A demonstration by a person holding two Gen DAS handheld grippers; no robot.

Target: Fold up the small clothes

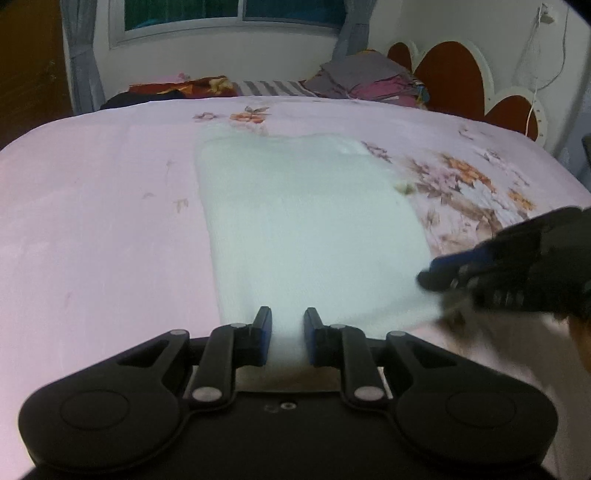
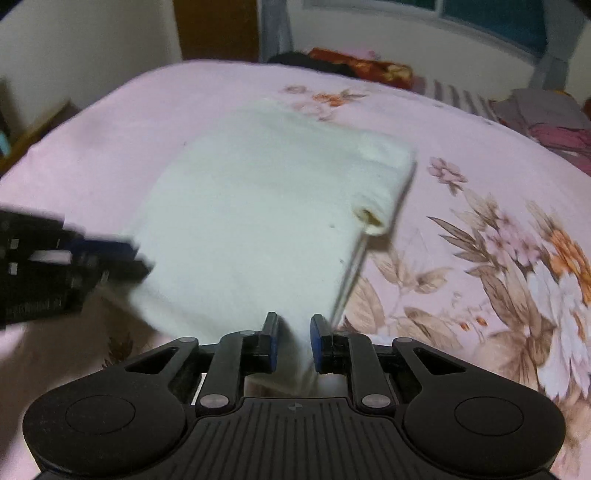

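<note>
On the pink floral bedsheet [image 1: 92, 221], left gripper [image 1: 287, 317] and right gripper [image 2: 294, 325] each pinch the white garment's [image 1: 303, 221] near edge.

Right gripper [image 1: 436, 277] blurred; garment [image 1: 310, 229] edges smeared.

This is a bedroom in a home. A big bed [image 1: 92, 229] fills most of the view, and it has a pink sheet [image 2: 461, 147] with flowers and leaves printed on it. At the head of the bed is a headboard [image 1: 454, 74] made of round red and white shapes — a bit like petals. A window [image 1: 236, 14] sits in the far wall, with grey curtains [image 1: 81, 62] at its sides. Piles of clothes [image 1: 369, 81] and blankets lie along the far edge of the bed. A white cord [image 1: 532, 110] hangs down the wall near the headboard — the sort you see in a house.
</note>
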